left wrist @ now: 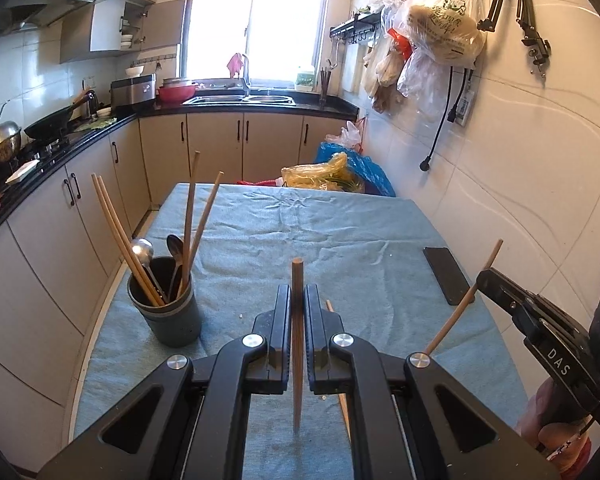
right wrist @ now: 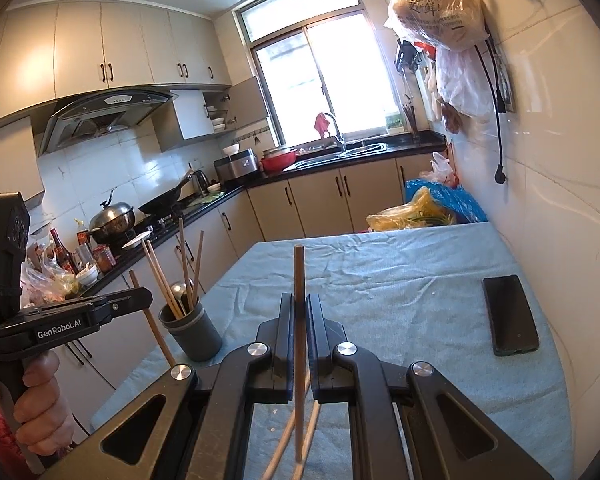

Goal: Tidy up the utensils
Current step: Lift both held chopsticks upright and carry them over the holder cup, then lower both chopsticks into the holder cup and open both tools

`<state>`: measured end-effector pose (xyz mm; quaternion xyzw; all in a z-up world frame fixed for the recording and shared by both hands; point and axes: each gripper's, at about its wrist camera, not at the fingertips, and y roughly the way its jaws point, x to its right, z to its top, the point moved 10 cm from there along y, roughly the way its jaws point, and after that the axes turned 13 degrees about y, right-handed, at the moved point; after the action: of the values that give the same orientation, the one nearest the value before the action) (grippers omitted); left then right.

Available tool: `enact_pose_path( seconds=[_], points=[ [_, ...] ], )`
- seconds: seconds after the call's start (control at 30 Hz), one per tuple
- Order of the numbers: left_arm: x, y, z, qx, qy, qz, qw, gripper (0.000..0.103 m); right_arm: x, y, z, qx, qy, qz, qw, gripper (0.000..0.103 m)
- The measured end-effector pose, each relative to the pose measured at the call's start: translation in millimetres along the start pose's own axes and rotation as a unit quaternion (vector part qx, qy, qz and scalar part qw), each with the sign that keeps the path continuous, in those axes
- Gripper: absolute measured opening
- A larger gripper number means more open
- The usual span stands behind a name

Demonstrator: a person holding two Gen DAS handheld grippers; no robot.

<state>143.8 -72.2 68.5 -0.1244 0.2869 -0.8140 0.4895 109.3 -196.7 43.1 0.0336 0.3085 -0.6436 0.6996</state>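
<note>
A dark grey utensil cup stands on the blue-clothed table at the left, holding several wooden chopsticks and two metal spoons. It also shows in the right wrist view. My left gripper is shut on an upright wooden chopstick, to the right of the cup. My right gripper is shut on another upright chopstick, above two chopsticks lying on the cloth. The right gripper shows at the left wrist view's right edge, its chopstick slanted.
A black phone lies on the table's right side near the tiled wall; it also shows in the right wrist view. Kitchen counters with stove and pans run along the left. Plastic bags sit beyond the table's far edge.
</note>
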Motion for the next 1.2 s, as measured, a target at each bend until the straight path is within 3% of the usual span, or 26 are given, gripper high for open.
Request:
enact_pose_path(
  seconds=[0.77,1.2],
  points=[
    [-24.4,-31.2,8.8,0.012,-0.003,0.020,0.9997,0.006,-40.0,2.0,11.4,-0.008,-0.017,0.039,0.999,0.006],
    [-85.6,-89.7,53.9,0.054,-0.012,0.068,0.9962,0.006,-124.8,21.6,45.4,-0.012,-0.050,0.100,0.994,0.006]
  ],
)
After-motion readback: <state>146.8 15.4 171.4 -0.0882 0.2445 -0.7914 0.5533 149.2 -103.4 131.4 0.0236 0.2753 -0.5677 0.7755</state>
